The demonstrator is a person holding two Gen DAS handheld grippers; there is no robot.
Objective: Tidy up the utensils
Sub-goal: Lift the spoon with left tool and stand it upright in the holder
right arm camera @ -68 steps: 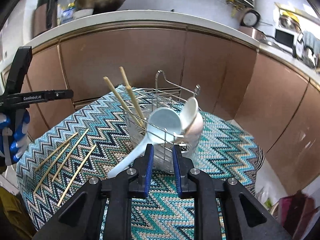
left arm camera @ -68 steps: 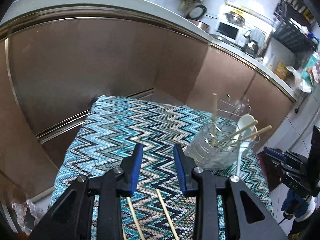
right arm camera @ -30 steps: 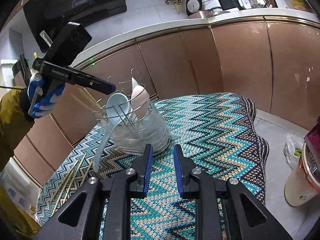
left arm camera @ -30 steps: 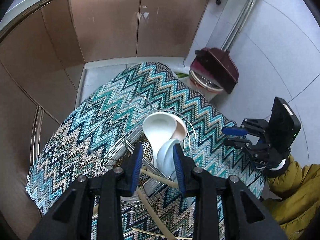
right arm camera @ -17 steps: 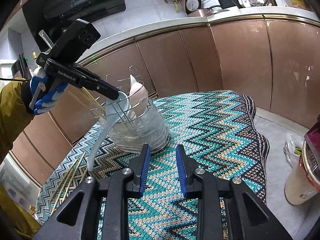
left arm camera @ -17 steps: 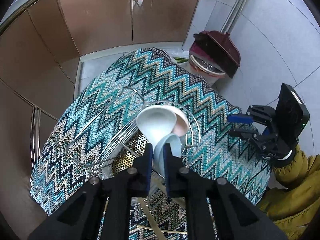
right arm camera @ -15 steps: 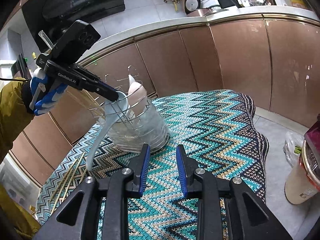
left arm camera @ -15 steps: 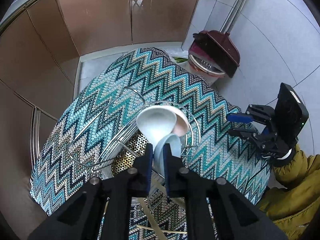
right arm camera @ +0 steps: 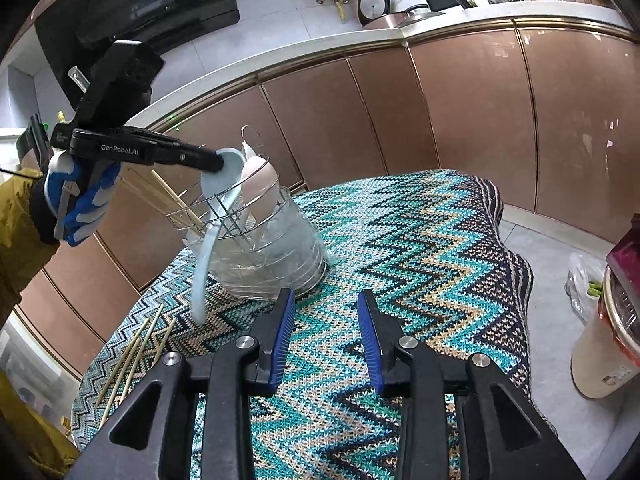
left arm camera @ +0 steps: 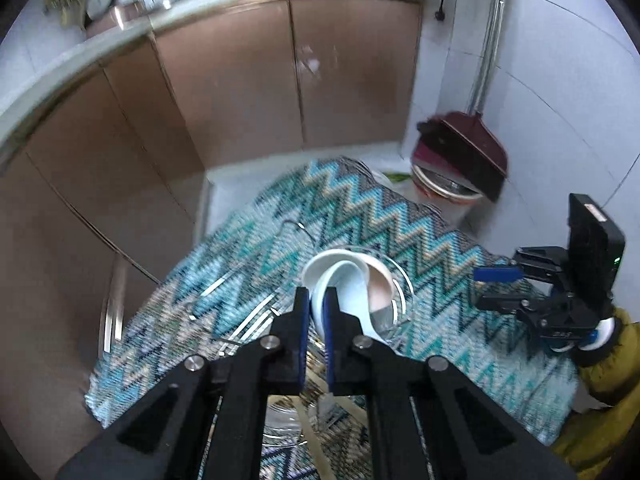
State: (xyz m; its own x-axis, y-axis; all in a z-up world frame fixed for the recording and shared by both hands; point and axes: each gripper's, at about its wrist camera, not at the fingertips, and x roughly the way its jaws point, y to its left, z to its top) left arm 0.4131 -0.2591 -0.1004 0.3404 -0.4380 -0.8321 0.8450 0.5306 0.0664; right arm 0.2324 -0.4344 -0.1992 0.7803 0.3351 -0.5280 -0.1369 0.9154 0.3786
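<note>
My left gripper [left arm camera: 314, 300] is shut on the bowl rim of a pale blue soup spoon [left arm camera: 344, 280]. In the right wrist view the left gripper [right arm camera: 218, 162] holds that blue spoon [right arm camera: 222, 180] at the top of the wire utensil holder [right arm camera: 276, 252]. The spoon's long handle hangs down outside the holder, blurred. A pink spoon [right arm camera: 260, 188] and some chopsticks [right arm camera: 168, 200] stand in the holder. Several loose chopsticks [right arm camera: 136, 348] lie on the zigzag cloth [right arm camera: 420, 240]. My right gripper [right arm camera: 326, 332] hovers in front of the holder, its jaws opening with nothing between them.
Brown cabinet fronts [right arm camera: 460, 128] curve round behind the cloth-covered table. On the floor to the right stand a bin with a dark red lid [left arm camera: 460, 168] and a plastic bag [right arm camera: 584, 280]. A gloved hand [right arm camera: 80, 196] holds the left gripper.
The left gripper's jaws closed on the blue spoon's bowl and lifted it, so the handle swung up off the cloth. The right gripper's jaws have spread wider.
</note>
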